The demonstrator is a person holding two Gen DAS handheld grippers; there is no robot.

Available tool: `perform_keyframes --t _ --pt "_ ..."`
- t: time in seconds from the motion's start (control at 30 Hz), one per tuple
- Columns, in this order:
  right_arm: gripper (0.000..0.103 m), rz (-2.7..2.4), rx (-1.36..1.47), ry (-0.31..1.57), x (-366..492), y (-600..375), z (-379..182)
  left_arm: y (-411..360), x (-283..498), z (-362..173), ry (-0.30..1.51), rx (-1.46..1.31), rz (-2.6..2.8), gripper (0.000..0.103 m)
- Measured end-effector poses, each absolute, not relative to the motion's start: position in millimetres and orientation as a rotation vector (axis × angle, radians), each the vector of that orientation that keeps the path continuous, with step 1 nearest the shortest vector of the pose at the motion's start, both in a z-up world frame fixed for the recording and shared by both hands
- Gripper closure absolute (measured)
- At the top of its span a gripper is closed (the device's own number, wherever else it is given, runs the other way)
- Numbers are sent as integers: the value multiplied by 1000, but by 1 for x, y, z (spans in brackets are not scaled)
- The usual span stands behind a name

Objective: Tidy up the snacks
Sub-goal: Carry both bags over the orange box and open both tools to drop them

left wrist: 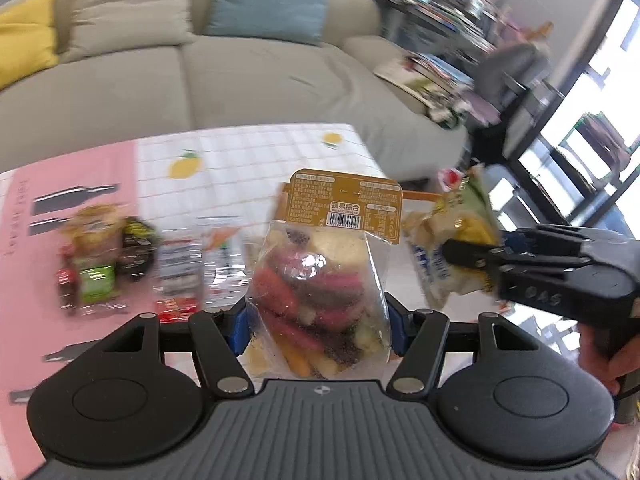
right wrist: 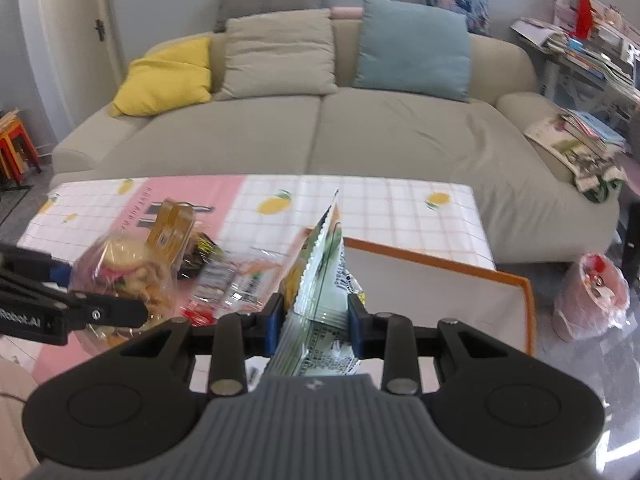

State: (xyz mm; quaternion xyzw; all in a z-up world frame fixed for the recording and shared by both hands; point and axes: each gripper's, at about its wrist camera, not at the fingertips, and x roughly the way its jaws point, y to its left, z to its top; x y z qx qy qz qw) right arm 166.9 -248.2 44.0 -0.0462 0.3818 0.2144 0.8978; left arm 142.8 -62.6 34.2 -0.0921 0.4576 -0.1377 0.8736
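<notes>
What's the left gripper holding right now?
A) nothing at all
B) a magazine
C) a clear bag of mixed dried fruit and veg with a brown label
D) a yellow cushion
C: the left gripper has its blue pads against the sides of the clear bag, with the brown label on top.

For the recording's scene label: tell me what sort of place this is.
Most likely a home living room: a wide beige fabric sofa with yellow, beige and teal cushions, a low table under a pink-and-white lemon-print cloth strewn with snack packets, and a shelf piled with books and magazines.
</notes>
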Motion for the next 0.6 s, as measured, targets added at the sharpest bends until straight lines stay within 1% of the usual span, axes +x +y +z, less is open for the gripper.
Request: perform_keyframes --t 0.2,0.3,0.5,0.6 --pt "72 419 -119 830 179 -280 26 -114 180 16 1044 -159 -370 31" --pt "72 400 -134 854 188 -289 13 -135 200 -5 1094 -94 -359 31" --pt "72 394 -125 932 208 -305 -23 -149 222 -45 1225 -75 -368 31" --pt "72 406 -134 973 216 -305 -39 -155 228 -56 1250 -39 -357 31"
